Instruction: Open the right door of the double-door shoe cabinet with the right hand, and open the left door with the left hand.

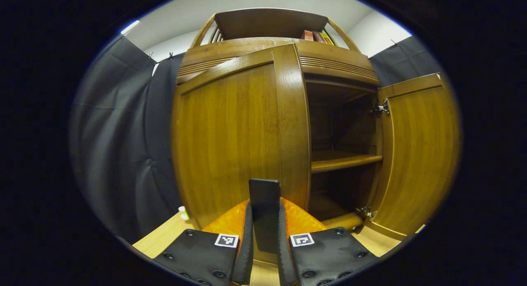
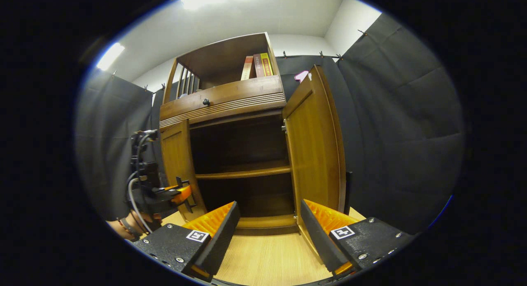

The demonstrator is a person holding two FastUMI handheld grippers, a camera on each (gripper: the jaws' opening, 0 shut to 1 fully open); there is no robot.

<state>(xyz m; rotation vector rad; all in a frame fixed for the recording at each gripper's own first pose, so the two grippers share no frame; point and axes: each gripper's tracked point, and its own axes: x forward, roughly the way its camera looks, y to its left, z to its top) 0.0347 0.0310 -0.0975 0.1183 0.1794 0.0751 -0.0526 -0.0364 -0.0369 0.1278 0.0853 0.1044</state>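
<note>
L claw clamped on left door handle, R claw agape

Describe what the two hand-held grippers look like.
Each hand-held gripper has flat black finger plates studded with screws, orange ribbed pieces behind dark pads, and a square black-and-white marker per finger: left hand-held gripper, right hand-held gripper. Seen from the right gripper view, the left one carries black cables.

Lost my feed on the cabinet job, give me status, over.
Left gripper shut on left door handle, left door barely open. Right gripper open, off the right door, which stands wide. Nothing in the way.
</note>
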